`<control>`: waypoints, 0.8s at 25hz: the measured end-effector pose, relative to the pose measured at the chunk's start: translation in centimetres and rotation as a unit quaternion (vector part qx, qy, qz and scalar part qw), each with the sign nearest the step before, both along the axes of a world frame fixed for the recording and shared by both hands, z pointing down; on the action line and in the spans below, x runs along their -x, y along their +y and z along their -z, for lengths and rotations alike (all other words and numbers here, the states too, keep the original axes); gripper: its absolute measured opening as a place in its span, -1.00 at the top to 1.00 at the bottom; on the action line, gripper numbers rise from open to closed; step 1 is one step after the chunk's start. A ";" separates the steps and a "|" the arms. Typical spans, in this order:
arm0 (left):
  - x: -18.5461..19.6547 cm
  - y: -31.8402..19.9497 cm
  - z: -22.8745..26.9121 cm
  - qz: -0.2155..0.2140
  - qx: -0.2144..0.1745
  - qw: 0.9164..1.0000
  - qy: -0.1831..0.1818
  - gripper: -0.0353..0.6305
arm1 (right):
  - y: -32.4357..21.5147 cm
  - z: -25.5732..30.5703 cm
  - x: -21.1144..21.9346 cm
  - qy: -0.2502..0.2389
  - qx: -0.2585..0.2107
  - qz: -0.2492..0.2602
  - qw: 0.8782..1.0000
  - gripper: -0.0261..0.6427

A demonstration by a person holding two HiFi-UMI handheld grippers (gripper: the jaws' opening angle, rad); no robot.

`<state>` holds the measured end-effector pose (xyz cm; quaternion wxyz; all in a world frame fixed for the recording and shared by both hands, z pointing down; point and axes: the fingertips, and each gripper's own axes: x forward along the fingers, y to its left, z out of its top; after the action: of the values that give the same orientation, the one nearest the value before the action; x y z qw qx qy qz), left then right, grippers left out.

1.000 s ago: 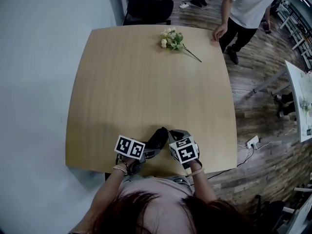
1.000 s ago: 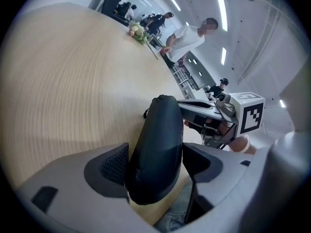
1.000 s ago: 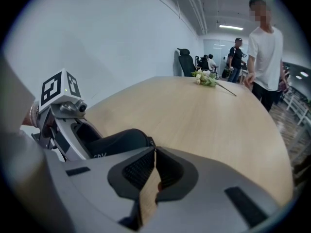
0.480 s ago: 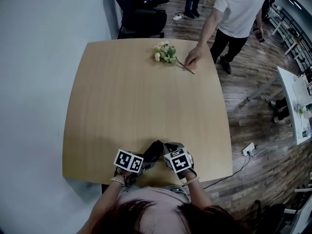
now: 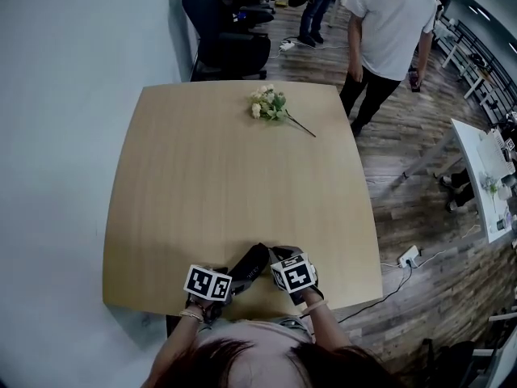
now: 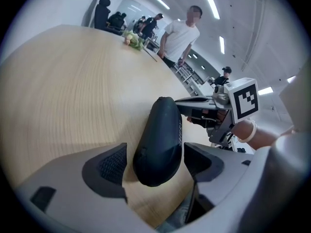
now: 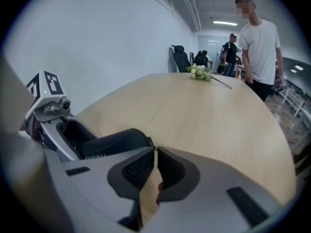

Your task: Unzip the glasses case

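The left gripper (image 6: 156,160), its jaws just opened wider, straddles the dark glasses case (image 6: 160,135) at the near edge of the pale wooden table (image 5: 242,184), the right gripper (image 7: 154,153) pinching its zip pull (image 7: 155,148), with flowers (image 5: 268,103) at the far edge and a standing person (image 5: 388,23) and office chair (image 5: 230,47) beyond.

The left hand-held gripper (image 6: 155,161) and right hand-held gripper (image 7: 154,171) are grey, with black meshed pads (image 6: 112,165) and white, black-marked cubes (image 5: 208,283). The person wears a pale top (image 5: 262,331) and a bracelet (image 5: 191,314).
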<state>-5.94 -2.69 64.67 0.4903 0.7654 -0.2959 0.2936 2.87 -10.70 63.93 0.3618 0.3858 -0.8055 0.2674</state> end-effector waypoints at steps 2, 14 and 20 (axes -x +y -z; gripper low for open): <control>0.2 0.2 0.3 0.007 -0.004 1.000 0.004 -0.16 | 0.0 0.2 -0.3 -0.001 -0.003 -0.008 1.000 0.87; 3.0 0.7 4.1 0.050 -0.055 0.997 0.023 -0.16 | 1.5 2.1 -1.7 0.003 -0.025 -0.068 0.997 0.87; 4.8 0.6 7.0 0.054 -0.092 0.993 0.050 -0.16 | 2.8 3.8 -2.0 0.001 -0.051 -0.123 0.991 0.87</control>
<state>-10.71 -2.14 57.72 0.4470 0.8037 -0.3381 0.1996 4.88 -7.89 60.16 0.3068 0.5005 -0.7640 0.2676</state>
